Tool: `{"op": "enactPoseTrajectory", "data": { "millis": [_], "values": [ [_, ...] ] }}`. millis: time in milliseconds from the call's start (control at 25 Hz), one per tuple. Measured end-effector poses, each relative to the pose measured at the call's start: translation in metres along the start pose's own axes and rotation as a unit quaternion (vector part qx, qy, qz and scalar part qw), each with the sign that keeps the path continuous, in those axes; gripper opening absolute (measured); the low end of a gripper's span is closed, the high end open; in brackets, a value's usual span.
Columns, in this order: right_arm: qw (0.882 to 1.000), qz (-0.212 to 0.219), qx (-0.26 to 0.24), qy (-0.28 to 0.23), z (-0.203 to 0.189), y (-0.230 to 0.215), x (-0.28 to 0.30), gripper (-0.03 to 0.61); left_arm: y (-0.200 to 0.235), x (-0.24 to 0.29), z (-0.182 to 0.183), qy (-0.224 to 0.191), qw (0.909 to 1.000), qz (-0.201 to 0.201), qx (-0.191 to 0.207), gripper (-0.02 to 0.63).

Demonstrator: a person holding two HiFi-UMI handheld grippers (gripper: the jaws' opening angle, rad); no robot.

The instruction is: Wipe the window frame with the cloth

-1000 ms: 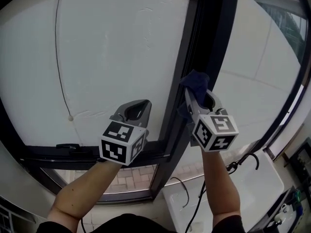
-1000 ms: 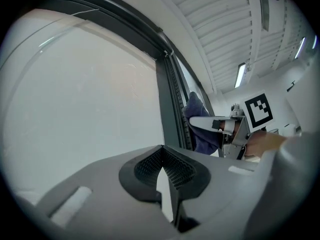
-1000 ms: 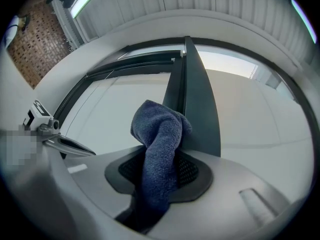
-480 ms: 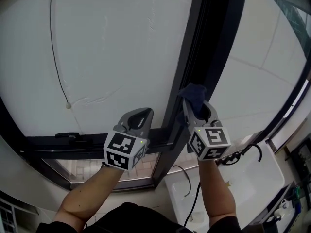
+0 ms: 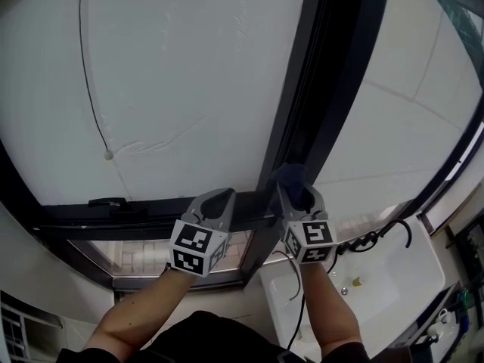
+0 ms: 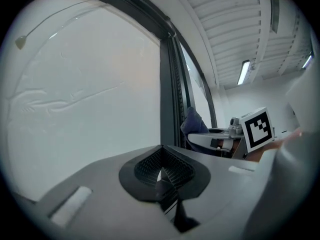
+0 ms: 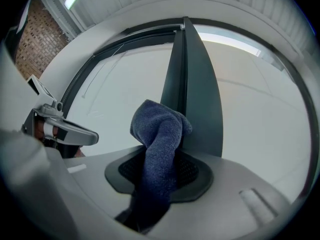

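Note:
A dark vertical window frame post (image 5: 325,74) runs between two frosted panes. My right gripper (image 5: 293,190) is shut on a blue cloth (image 5: 291,178), whose bunched end presses against the post low down, near where it meets the horizontal bottom rail (image 5: 113,221). In the right gripper view the blue cloth (image 7: 159,149) rises from the jaws and touches the window frame post (image 7: 192,94). My left gripper (image 5: 219,201) hangs just left of the post, in front of the bottom rail, shut with nothing in it. The left gripper view shows the blue cloth (image 6: 194,123) against the post (image 6: 170,89).
A thin cord (image 5: 87,89) with a small bead hangs down the left pane. A latch (image 5: 106,203) sits on the bottom rail. Below right are a white sink-like basin (image 5: 378,278) and black cables (image 5: 382,237). Brick paving (image 5: 144,255) shows through the lower glass.
Both grippers have moved down the frame post toward the bottom rail, the right one dragging the cloth down along the post. The left gripper stayed shut and empty.

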State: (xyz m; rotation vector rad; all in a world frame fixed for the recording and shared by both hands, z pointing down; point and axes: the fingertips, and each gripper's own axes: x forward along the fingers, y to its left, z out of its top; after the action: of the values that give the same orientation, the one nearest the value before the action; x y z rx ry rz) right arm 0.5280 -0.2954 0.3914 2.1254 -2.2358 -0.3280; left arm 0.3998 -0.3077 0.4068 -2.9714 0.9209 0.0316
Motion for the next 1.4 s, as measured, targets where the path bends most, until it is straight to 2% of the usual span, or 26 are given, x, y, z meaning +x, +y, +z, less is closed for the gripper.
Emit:
{"op": "enactPoseTrajectory", "data": {
  "millis": [280,840,1000,1160,1400],
  "values": [
    [0.999,0.002,-0.005,0.053,-0.063,0.013,-0.006,0.127,-0.003,-0.006,-0.052,0.040,0.9991,0.001,-0.011,-0.006],
    [0.987,0.009,0.012,0.157,-0.162,0.027,-0.017,0.129,-0.008,-0.012,-0.102,0.071,0.9973,0.003,-0.022,-0.006],
    [0.986,0.003,0.030,0.162,-0.171,0.028,-0.020,0.129,-0.004,-0.013,-0.109,0.081,0.9964,0.011,-0.024,-0.006],
    [0.986,0.007,0.025,0.167,-0.166,0.030,-0.026,0.129,-0.001,-0.013,-0.111,0.084,0.9956,0.026,-0.033,-0.006],
    [0.985,-0.004,0.050,0.165,-0.165,0.025,-0.049,0.129,-0.016,-0.011,-0.108,0.075,0.9964,0.006,-0.038,-0.006]
  ]
}}
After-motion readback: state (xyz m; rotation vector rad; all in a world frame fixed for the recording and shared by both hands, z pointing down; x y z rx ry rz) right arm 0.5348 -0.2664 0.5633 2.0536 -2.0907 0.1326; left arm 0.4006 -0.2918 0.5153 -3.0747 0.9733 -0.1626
